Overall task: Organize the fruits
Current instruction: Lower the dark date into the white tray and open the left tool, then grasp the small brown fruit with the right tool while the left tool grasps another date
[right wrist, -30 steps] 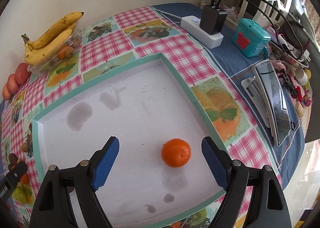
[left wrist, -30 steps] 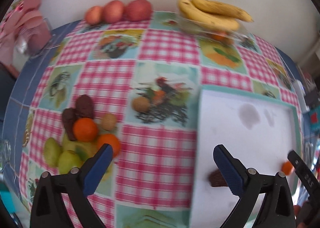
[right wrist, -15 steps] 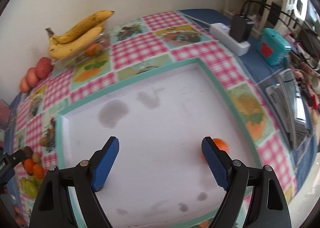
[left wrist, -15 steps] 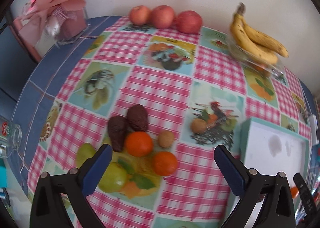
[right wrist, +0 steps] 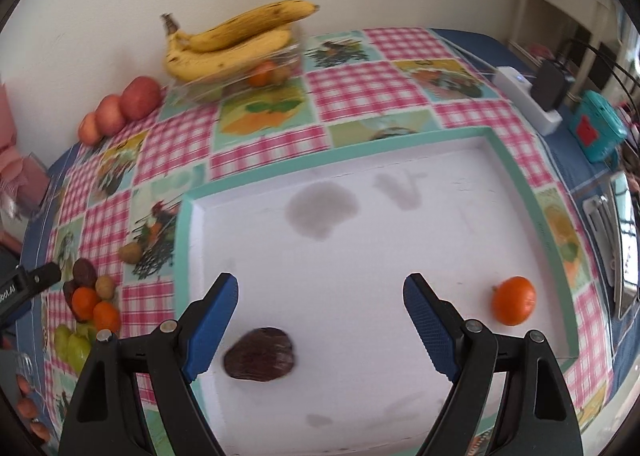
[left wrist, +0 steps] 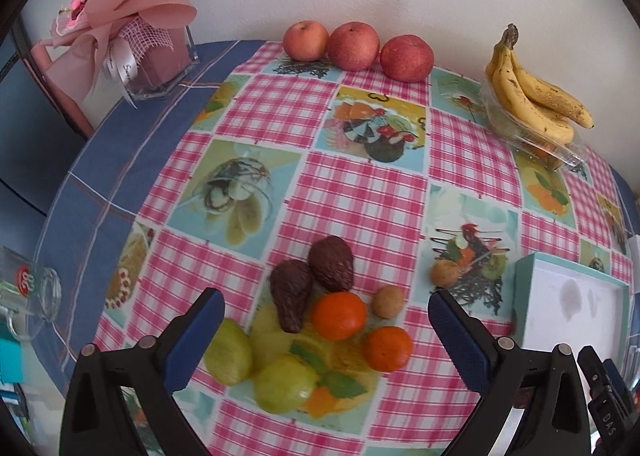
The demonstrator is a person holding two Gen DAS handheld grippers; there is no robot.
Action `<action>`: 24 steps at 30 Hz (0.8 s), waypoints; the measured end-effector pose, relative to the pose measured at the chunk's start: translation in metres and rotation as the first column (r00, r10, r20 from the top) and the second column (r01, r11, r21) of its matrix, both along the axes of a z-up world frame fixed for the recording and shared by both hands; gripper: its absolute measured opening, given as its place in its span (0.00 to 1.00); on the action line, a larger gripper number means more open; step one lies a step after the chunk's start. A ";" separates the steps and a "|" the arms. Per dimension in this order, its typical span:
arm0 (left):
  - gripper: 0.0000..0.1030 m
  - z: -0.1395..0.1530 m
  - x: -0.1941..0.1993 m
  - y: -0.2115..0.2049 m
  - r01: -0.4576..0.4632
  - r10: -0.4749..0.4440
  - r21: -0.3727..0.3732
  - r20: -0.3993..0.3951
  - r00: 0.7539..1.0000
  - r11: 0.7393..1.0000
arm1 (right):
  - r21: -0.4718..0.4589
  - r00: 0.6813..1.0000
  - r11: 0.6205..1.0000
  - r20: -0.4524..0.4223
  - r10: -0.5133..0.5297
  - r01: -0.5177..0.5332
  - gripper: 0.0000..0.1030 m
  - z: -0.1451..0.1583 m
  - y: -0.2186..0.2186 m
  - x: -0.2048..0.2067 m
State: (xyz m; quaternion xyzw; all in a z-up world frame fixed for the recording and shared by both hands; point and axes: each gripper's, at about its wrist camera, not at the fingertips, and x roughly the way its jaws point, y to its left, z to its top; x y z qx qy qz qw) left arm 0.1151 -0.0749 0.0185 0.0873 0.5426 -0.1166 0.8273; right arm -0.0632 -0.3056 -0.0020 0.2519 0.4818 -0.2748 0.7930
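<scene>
Your left gripper (left wrist: 326,320) is spread, empty, above the tangerines (left wrist: 339,315). Your right gripper (right wrist: 320,302) is spread over the tray (right wrist: 520,184); avocado (right wrist: 259,354) by its left finger.

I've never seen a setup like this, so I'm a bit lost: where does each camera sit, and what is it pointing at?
Left wrist: rides the open left gripper, looking down at the fruit pile: orange, green pears, dark fruits. Only its blue fingers show.
Right wrist: rides the open right gripper, over the white tray holding one orange and one dark fruit.
Shared: bananas, apples, tray, fruit pile.
</scene>
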 end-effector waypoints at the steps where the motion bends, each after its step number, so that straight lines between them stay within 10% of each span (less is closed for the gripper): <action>1: 1.00 0.001 0.002 0.003 0.004 -0.004 -0.001 0.002 1.000 1.000 | 0.003 1.000 1.000 0.004 0.007 -0.007 0.83 0.000 0.003 0.002; 24: 1.00 0.011 0.053 0.115 -0.149 0.144 -0.138 -0.042 0.989 0.979 | -0.013 0.967 0.975 0.126 0.221 -0.222 0.83 0.020 0.089 0.095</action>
